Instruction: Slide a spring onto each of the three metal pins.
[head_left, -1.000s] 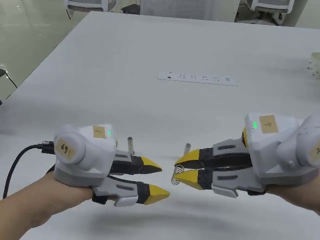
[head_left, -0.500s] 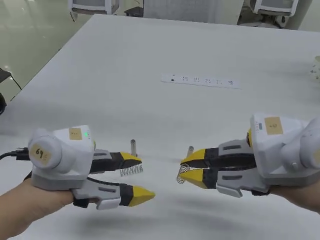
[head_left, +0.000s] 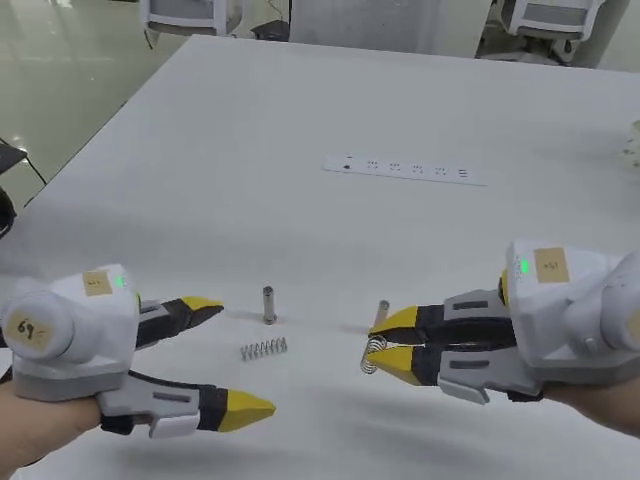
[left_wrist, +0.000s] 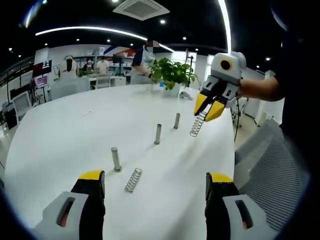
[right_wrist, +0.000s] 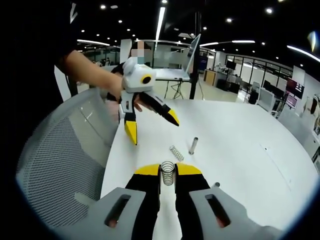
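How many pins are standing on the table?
3, in a row: nearest pin by the left tongs, middle pin, farthest pin beside the spring in the right tongs.

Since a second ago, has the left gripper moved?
Yes. The left gripper has drawn back leftward: its upper tip was right of the pin, now left of it, uncovering the loose spring.

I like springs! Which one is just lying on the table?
The loose spring near the bare pin, in front of the open left gripper. The second spring is pinched by the right gripper.
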